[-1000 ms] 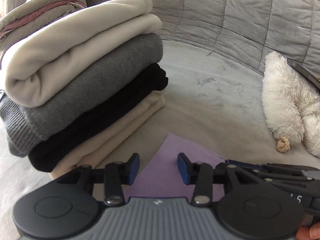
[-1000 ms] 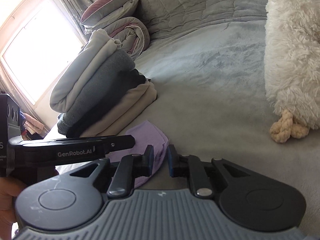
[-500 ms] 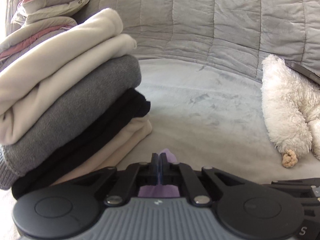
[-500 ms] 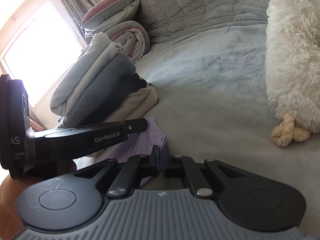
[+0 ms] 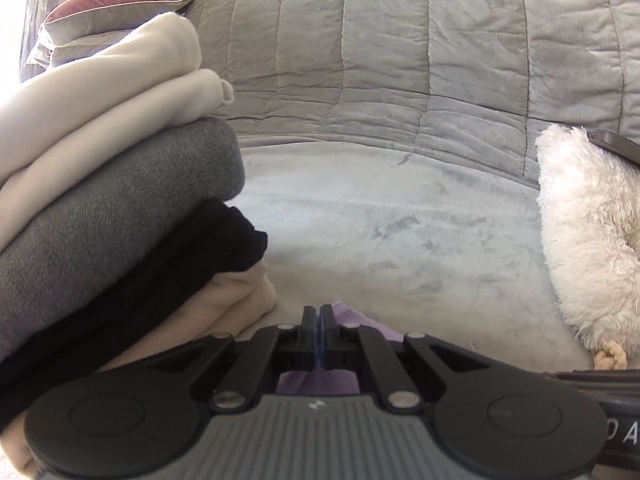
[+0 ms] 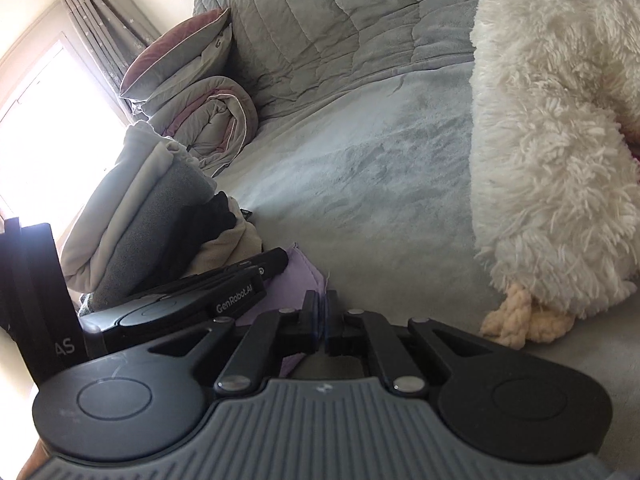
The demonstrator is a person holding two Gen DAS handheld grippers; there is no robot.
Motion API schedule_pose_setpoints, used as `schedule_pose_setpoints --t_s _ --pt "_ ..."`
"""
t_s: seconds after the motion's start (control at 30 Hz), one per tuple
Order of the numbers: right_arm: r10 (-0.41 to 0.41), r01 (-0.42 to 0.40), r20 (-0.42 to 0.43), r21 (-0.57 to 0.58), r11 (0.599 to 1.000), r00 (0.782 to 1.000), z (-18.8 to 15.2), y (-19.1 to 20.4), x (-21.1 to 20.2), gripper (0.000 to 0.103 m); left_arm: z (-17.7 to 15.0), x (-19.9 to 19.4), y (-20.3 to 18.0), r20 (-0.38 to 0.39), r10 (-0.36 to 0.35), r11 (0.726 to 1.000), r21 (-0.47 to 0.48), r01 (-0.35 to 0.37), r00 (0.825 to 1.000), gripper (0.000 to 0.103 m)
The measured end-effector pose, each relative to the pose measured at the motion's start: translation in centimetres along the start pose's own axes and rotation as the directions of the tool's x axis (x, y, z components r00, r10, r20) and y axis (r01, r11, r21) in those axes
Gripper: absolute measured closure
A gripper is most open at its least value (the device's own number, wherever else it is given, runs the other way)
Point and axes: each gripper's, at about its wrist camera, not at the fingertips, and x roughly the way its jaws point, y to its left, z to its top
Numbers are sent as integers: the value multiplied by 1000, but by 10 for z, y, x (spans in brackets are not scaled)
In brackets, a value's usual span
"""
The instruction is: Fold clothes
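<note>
The left tool (image 5: 319, 316) has its two fingers pressed together on the near edge of the lilac garment (image 5: 352, 322), which lies flat on the bed (image 5: 380, 232) directly under and just ahead of the tips. The right tool (image 6: 323, 304) is likewise pinched shut, and the same lilac cloth (image 6: 298, 276) sits at its fingertips and to their left; whether the pads truly trap fabric there is hard to tell, since only a thin corner reaches them. In the right wrist view the left tool lies just to the left, so both grips appear to sit close together along one edge.

To the left of both tools, touching the lilac piece or nearly so, stands a stack of folded clothes (image 5: 120, 208): cream on top, then grey, black and beige. A fluffy white plush toy (image 5: 584, 240) lies well apart to the right, and a rolled duvet with pillows (image 6: 208, 112) is far ahead beyond the stack.

The step in hand looks like taking hold of an edge before carrying it over for a fold. Doing it well probably means lifting both tools together and level, so the thin cloth stays taut between them without slipping from the right pinch. The travel should steer away from the stack, which leans towards the tools and could be toppled by a brushing sleeve or linkage.
</note>
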Motion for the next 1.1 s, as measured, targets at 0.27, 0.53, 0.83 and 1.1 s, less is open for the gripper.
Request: schedule_pose_setpoints --t_s 0.27,0.53,0.83,1.1 --pt "-8 8 48 -5 1000 999 2 -3 -11 85 -2 -47 7 42 40 999 -31 -39 998 55" --pt "20 -15 105 -42 999 994 1 7 -25 63 -23 -115 42 25 166 981 -108 -163 986 37" --pt "72 -65 99 -66 996 992 -7 26 -33 61 -67 -196 95 -23 320 927 -197 -318 947 31" --pt "119 -114 63 -79 990 991 -18 48 -29 57 -113 -260 142 -67 429 855 -291 -429 901 26"
